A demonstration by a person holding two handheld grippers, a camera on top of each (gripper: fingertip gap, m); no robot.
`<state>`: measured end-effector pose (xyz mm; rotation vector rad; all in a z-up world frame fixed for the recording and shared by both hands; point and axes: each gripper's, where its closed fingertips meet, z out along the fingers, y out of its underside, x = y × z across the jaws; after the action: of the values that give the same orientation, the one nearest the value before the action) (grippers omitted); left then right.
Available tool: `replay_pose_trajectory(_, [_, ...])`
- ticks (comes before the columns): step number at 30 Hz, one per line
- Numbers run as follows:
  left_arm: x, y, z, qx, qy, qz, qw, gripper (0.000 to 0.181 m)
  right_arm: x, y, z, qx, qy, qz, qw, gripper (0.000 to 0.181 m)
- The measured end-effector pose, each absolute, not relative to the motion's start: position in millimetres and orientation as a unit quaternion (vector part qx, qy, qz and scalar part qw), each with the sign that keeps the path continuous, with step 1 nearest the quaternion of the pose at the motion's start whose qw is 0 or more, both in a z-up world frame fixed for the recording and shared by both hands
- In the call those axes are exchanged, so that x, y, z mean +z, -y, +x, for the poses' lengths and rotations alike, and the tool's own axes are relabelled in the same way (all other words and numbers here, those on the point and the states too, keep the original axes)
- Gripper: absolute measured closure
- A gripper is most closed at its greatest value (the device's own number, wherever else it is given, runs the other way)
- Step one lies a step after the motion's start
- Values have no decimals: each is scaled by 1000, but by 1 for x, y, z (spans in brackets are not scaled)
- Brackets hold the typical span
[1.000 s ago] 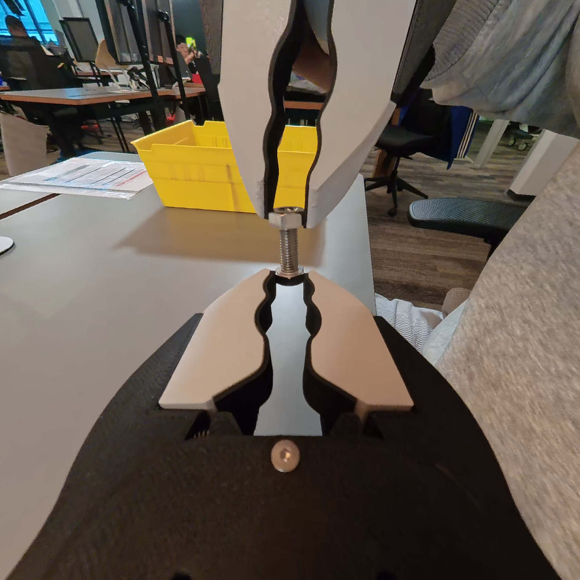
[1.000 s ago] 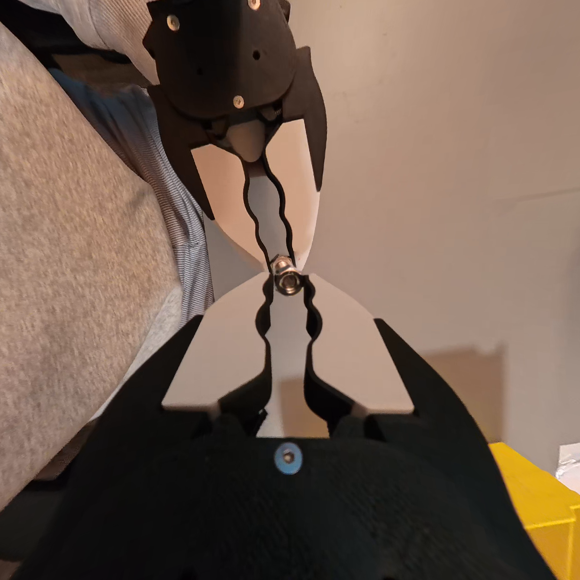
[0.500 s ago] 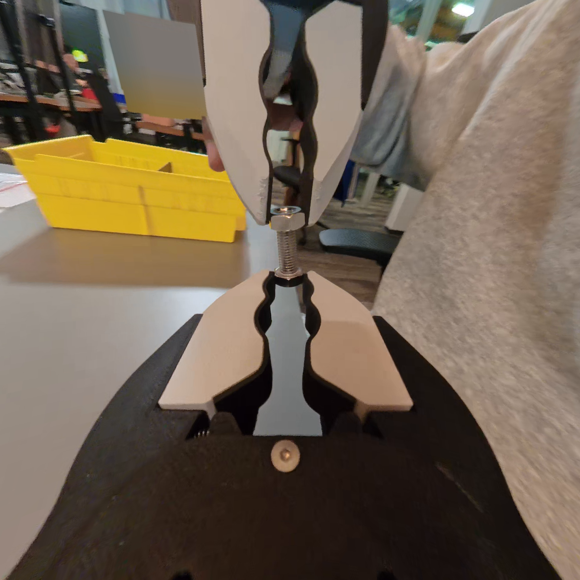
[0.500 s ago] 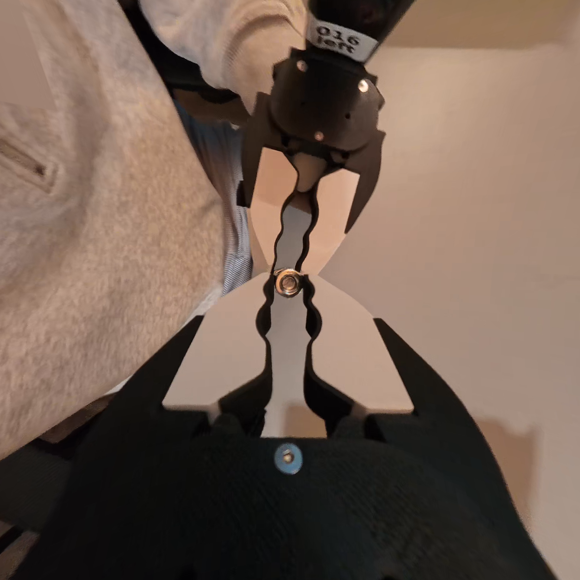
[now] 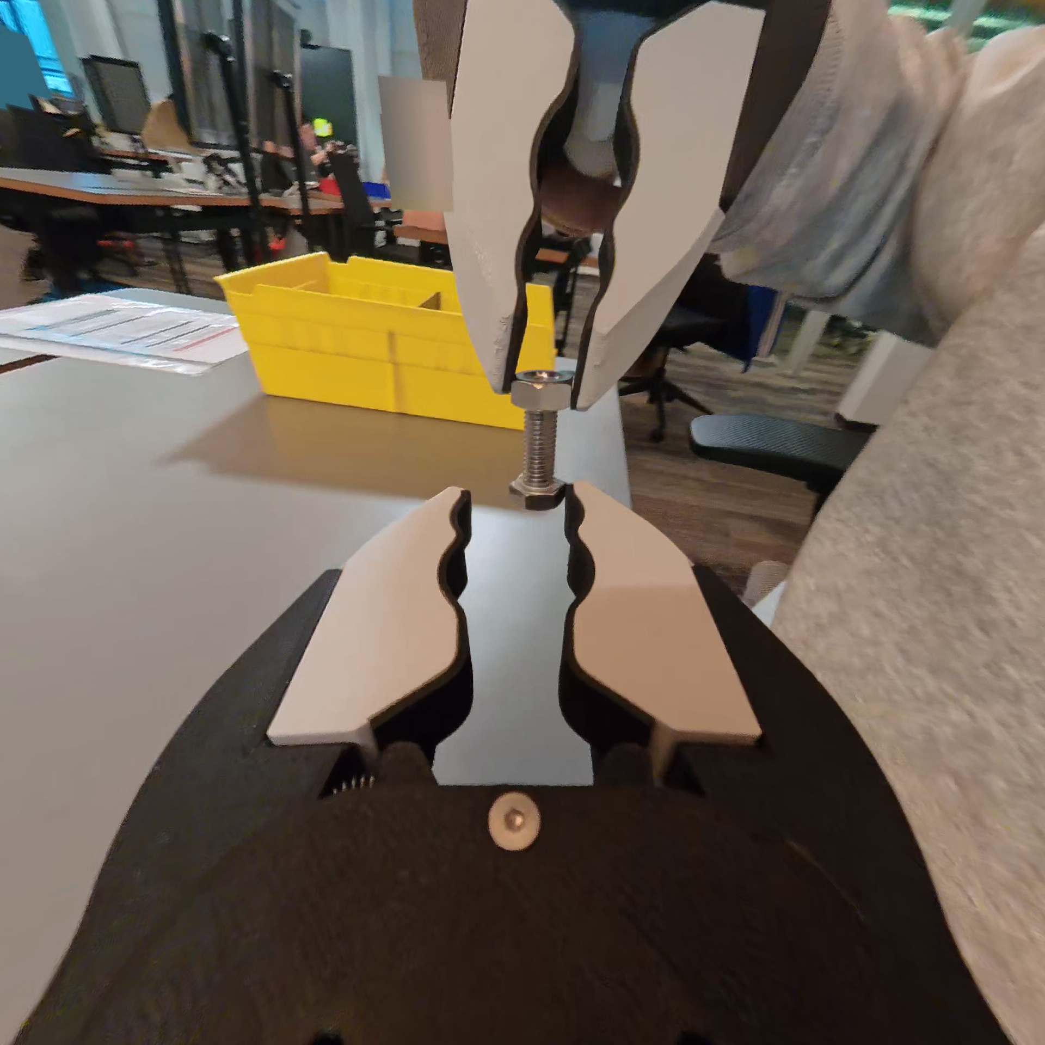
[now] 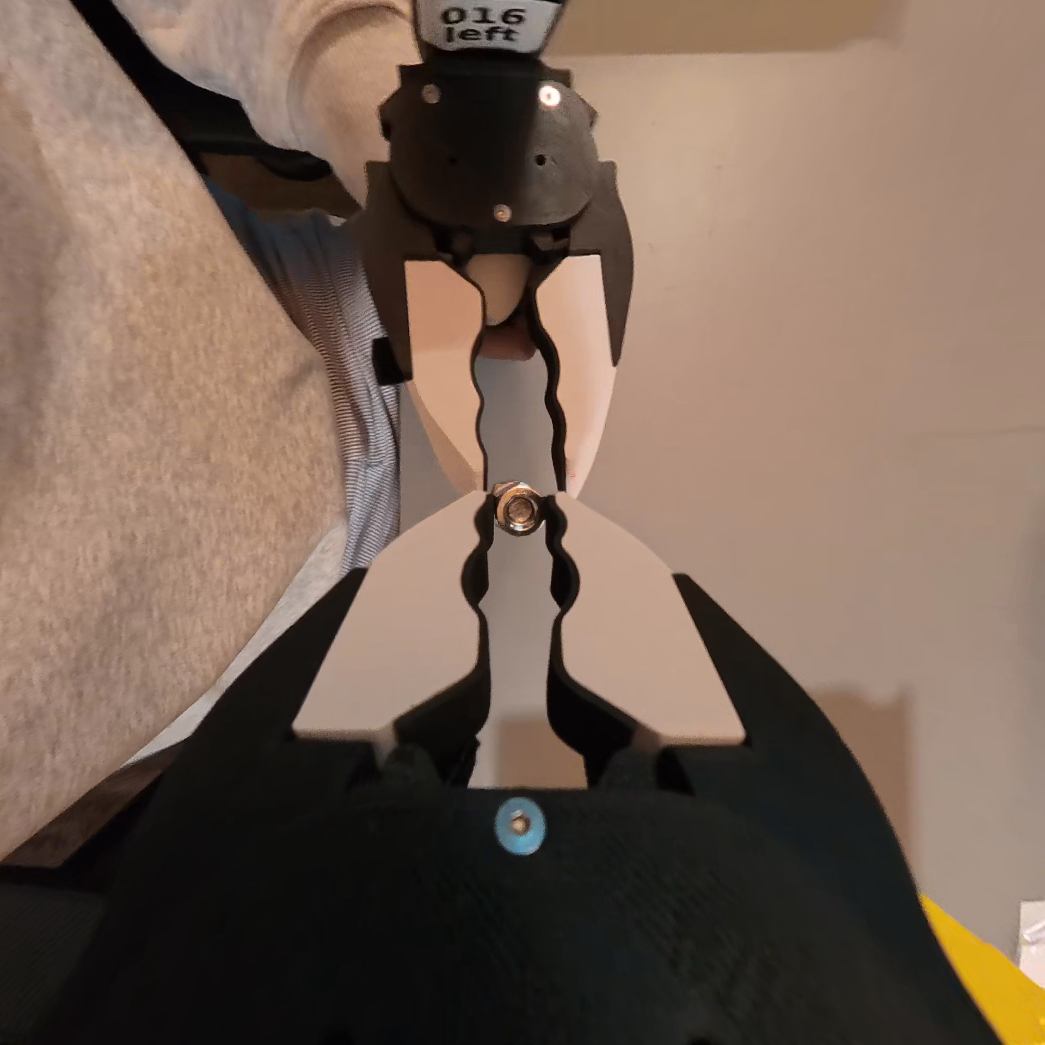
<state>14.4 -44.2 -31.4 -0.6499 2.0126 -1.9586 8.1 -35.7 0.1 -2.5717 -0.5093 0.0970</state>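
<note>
A steel bolt [image 5: 540, 441] stands upright between my two grippers, above the grey table [image 5: 169, 509]. My right gripper [image 5: 540, 396] comes down from above and is shut on the bolt's hex head [image 6: 517, 512]. A hex nut [image 5: 536, 495] sits on the lower end of the thread. My left gripper [image 5: 517, 497] is slightly open around the nut, with a gap on the nut's left side, while its right fingertip [image 5: 571, 497] is at the nut's edge. In the right wrist view the left gripper [image 6: 526, 480] points back at me with its jaws parted.
A yellow divided bin [image 5: 367, 339] stands at the table's far edge, and its corner shows in the right wrist view [image 6: 972, 972]. Laminated papers [image 5: 113, 333] lie at the far left. A person's grey sleeve [image 5: 905, 565] fills the right side. A black office chair [image 5: 774, 447] stands beyond the table.
My left gripper's jaws have parted and let go of the nut they pinched before. Both grippers have swung together, shifting the background. The right gripper still holds the bolt head.
</note>
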Motion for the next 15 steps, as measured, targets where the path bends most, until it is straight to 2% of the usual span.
replay_pose_trajectory(10, [-35, 40, 22, -636, -709, -226, 204, 161, -5, 26, 17, 25, 117, -959, 255, 164])
replay_pose_trajectory(15, [-30, 42, 16, -652, -706, -208, 182, 161, 1, 27, 9, 38, 151, -953, 258, 164])
